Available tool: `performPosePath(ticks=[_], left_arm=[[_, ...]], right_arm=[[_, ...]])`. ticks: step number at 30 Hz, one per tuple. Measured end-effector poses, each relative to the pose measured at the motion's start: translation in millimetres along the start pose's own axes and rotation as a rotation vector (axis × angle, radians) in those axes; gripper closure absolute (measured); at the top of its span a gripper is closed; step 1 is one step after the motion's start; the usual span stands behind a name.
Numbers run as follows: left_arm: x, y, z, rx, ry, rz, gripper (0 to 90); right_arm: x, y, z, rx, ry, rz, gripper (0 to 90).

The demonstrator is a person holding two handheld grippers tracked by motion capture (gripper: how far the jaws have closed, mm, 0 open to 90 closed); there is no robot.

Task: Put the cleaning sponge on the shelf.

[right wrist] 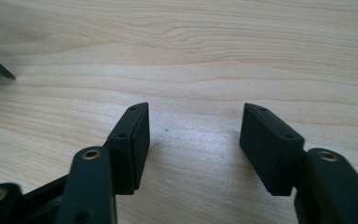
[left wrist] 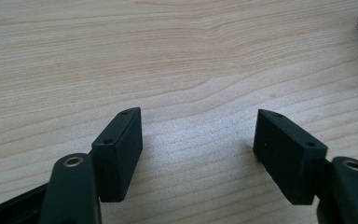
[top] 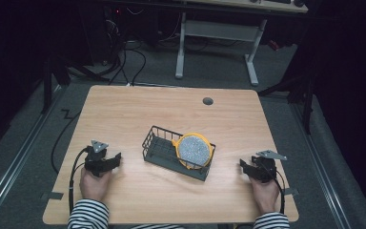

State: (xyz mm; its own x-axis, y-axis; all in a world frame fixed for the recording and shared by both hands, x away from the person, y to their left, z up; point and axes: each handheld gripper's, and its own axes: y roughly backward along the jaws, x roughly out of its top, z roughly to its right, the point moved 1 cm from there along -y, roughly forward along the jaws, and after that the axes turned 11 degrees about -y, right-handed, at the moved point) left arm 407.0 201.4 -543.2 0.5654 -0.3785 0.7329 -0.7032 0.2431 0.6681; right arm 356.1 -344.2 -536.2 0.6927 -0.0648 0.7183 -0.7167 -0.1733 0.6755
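Near edge of the light wooden desk: left black two-jaw gripper and right black two-jaw gripper are held well apart, jaws spread, nothing pinched. Desk centre: a dark wire basket is set, with a yellow-rimmed round speckled-grey disc propped at its right end, lower part hidden. Far edge: small round grey grommet.

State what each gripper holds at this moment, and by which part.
Nothing is held. The left gripper and the right gripper are both open above bare table, apart from the wire basket.
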Motion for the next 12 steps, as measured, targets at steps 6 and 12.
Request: performPosePath(ticks=[6,12], left_arm=[[-0.1,0.0,0.0,-0.001,0.000,0.000,33.2],[-0.2,0.1,0.0,-0.001,0.001,0.001,33.2]], right_arm=[[-0.7,-1.3,-4.2,-0.031,0.040,-0.005,37.5],[-0.4,-1.5,-3.5,-0.031,0.037,-0.007,37.4]])
